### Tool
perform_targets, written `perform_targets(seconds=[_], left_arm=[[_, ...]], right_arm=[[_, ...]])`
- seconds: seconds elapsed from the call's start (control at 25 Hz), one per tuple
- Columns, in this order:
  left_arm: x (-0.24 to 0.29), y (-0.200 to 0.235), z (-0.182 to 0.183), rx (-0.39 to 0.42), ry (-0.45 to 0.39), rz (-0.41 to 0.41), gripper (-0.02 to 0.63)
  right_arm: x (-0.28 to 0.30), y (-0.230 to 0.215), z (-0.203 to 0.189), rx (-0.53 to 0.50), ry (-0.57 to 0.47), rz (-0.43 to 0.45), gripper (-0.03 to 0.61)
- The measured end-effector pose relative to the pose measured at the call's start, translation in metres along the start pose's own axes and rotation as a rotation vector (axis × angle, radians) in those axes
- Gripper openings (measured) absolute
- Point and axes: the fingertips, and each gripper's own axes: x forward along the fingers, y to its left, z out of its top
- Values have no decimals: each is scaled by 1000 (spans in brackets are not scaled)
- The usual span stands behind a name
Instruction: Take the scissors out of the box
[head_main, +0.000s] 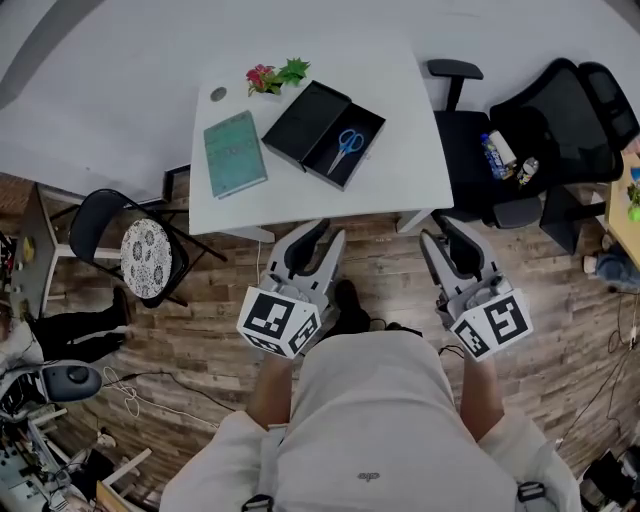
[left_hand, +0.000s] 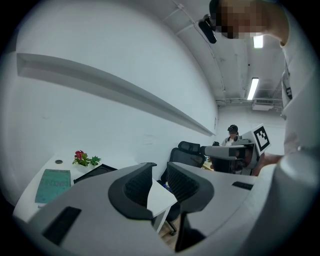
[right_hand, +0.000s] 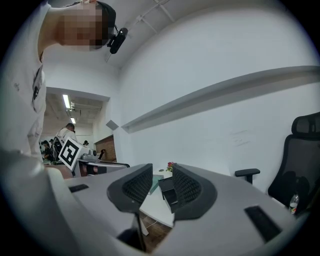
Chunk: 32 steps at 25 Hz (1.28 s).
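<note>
Since both grippers hang over the wooden floor, well short of the box (head_main: 304, 122), the step in hand looks to be the approach. The left gripper (head_main: 330, 232) has its jaws a little apart with nothing between them, and the right gripper (head_main: 440, 230) is likewise parted and empty. One should probably come down from above the box and close across the scissors (head_main: 347, 145), while the other steadies the box's rim. The blue-handled scissors lie flat and closed in the box's open tray. A teal book (head_main: 234, 152) lies left of the box and a small flower (head_main: 277, 75) stands just behind it.
</note>
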Motion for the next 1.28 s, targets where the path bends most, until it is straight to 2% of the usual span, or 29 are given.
perform_targets(seconds=[0.36, 0.56, 0.68, 0.84, 1.04, 1.28], left_arm=[[0, 63, 0, -9, 6, 10, 112], [6, 77, -11, -38, 39, 1, 114], [15, 81, -16, -49, 60, -9, 114], [28, 84, -24, -65, 81, -8, 114], [54, 93, -26, -54, 106, 27, 114], [99, 110, -16, -61, 120, 55, 114]], right_arm=[[61, 10, -2, -5, 15, 6, 137], [69, 9, -14, 19, 61, -13, 137], [71, -3, -17, 33, 79, -39, 135], [76, -21, -17, 102, 78, -53, 136], [100, -43, -7, 97, 70, -7, 135], [135, -89, 12, 120, 54, 29, 135]])
